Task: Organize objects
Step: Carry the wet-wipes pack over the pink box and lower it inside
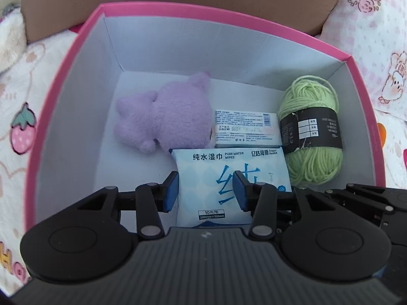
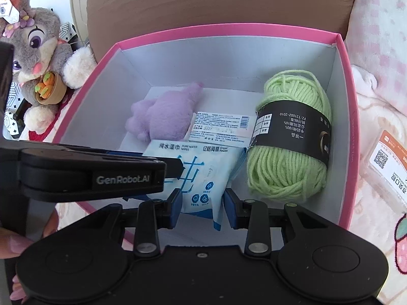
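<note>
Left wrist view showed your left gripper [image 1: 206, 190] just above the wipes pack [image 1: 229, 178], its blue pads partly spread to either side of the pack's printed face; whether they pressed on it you could not tell from there. Right wrist view put your right gripper [image 2: 203, 208] at the pack's near corner, jaws narrowed around the crimped edge, though actual contact was unclear. The pack lay inside the pink box [image 1: 356, 117], directly ahead of both grippers.

That pack looked light, soft and slick-skinned, so it would likely buckle or slide under a pinch; the sealed end seam seemed the firmest place to take it.

Beyond your fingers sat a small white carton [image 1: 245, 128], touching the pack's far edge. Left of it lay a purple plush toy [image 1: 165, 117]; right of it, a green yarn ball [image 1: 311, 129] against the box wall.
</note>
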A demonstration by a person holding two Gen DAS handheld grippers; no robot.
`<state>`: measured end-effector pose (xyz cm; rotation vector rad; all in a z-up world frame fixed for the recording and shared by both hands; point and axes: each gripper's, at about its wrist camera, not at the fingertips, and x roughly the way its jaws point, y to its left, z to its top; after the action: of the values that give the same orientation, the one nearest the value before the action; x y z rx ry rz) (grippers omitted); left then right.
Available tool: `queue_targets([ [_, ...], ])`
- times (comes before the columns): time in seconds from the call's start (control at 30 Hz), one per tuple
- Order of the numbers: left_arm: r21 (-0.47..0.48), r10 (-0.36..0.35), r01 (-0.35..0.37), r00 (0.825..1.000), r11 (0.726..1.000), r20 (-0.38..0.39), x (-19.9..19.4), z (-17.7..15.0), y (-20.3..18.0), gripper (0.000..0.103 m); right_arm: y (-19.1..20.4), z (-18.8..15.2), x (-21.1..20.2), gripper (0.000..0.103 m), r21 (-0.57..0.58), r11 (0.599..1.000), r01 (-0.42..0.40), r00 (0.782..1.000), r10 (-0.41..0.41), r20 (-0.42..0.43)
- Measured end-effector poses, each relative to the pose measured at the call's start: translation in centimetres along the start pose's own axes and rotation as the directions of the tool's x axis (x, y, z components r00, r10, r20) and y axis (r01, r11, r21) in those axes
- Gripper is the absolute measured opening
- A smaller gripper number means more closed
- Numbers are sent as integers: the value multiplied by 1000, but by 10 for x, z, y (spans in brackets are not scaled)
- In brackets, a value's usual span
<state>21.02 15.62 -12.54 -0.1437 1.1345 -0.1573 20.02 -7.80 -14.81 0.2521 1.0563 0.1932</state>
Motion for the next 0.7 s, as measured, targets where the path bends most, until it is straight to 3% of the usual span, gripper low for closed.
queue_targets([
  [0.13, -34, -32, 32, 999, 999, 0, 6, 0, 3, 44, -4, 1, -4, 41, -17, 1000, 9, 1000, -9, 4],
  [0.43, 16, 27, -27, 1000, 1000, -7, 15, -6, -2, 42, -1, 1, -3, 40, -20, 1000, 2, 1000, -3, -15],
  [0.7, -7, -6, 6, 1000, 1000, 16, 8, -6, 0, 40, 3, -1, -16, 41, -49, 999, -18, 1000, 18, 4],
])
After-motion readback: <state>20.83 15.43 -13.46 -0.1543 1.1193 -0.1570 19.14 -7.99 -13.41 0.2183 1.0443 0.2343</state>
